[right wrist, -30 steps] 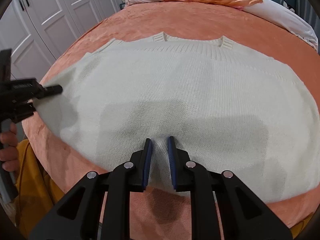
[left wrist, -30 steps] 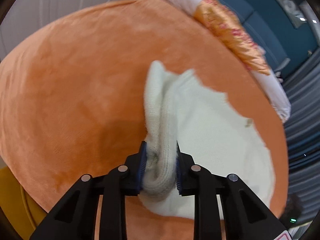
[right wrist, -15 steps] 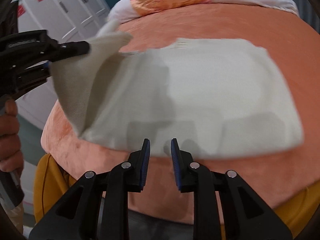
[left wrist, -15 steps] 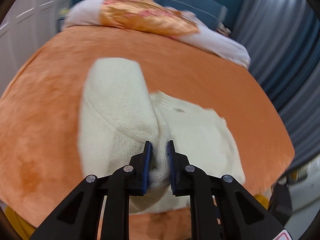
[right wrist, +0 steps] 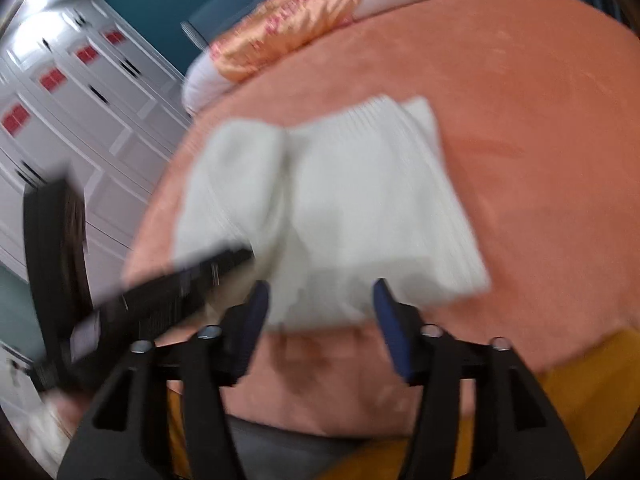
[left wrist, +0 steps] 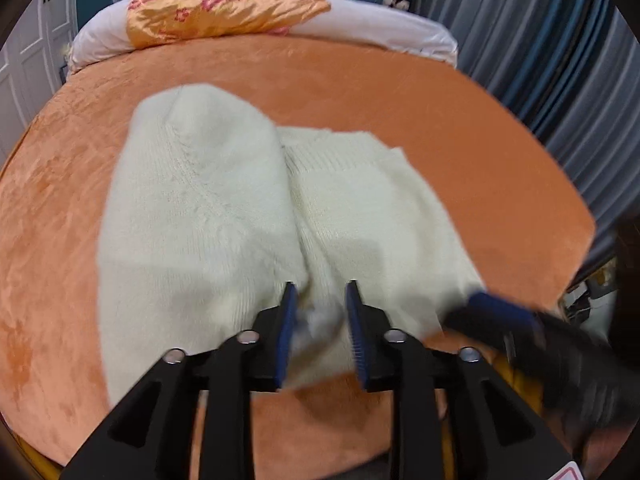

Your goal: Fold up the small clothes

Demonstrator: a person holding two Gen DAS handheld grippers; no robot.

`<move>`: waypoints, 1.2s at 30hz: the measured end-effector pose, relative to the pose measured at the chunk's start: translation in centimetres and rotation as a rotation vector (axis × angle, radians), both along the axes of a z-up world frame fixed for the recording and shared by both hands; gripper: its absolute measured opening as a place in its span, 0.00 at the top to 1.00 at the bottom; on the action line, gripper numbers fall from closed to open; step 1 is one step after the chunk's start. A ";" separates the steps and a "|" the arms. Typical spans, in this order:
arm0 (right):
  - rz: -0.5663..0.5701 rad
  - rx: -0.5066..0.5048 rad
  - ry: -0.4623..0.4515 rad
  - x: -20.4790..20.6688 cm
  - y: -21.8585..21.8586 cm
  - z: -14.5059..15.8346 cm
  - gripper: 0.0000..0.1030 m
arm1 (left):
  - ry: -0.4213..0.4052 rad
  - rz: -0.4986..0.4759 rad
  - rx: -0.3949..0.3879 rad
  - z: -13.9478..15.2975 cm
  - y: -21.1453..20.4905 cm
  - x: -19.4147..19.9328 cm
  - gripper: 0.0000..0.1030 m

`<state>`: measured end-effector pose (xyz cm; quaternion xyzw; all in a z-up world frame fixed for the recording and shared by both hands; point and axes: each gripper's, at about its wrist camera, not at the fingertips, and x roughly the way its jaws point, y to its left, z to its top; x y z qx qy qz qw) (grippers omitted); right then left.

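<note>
A cream knit sweater [left wrist: 224, 216] lies on the orange bedspread [left wrist: 460, 132], its left part folded over onto the middle. My left gripper [left wrist: 320, 308] is open at the sweater's near hem, jaws either side of a bunch of knit without gripping it. My right gripper [right wrist: 320, 304] is open wide at the same near hem; this view is blurred, and the sweater [right wrist: 360, 200] shows there as a folded rectangle. The right gripper also shows in the left wrist view [left wrist: 500, 316], and the left gripper in the right wrist view [right wrist: 224, 264].
Pillows, one orange satin [left wrist: 224, 8] on white, lie at the head of the bed. White wardrobe doors [right wrist: 80, 112] stand to the left, grey-blue curtains [left wrist: 560, 60] to the right. The bed's near edge runs just below both grippers.
My left gripper carried the sweater's left side over onto the middle and has opened, letting it go. My right gripper has opened wide and moved to the near hem.
</note>
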<state>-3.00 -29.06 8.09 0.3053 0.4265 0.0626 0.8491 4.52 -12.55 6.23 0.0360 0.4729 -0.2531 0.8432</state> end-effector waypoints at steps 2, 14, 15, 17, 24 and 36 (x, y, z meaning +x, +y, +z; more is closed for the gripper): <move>0.026 0.057 -0.001 1.8 0.3 0.1 0.35 | -0.025 0.006 -0.021 0.9 1.7 -0.9 0.47; 0.141 0.232 0.193 9.5 7.1 -5.4 0.74 | -0.009 0.206 0.046 0.4 10.2 -3.0 0.34; 0.157 0.207 0.136 9.5 7.2 -3.9 0.79 | -0.007 0.212 0.039 0.6 10.5 -3.0 0.34; 0.163 0.172 0.018 8.7 6.5 -0.6 0.82 | -0.024 0.219 0.029 1.2 10.8 -3.1 0.34; 0.063 -0.014 -0.203 4.1 -0.5 6.5 0.83 | -0.052 0.175 0.000 2.5 8.5 -2.8 0.34; -0.047 0.060 0.069 1.6 -7.7 -4.9 0.77 | -0.017 0.116 0.077 -0.1 1.0 0.3 0.31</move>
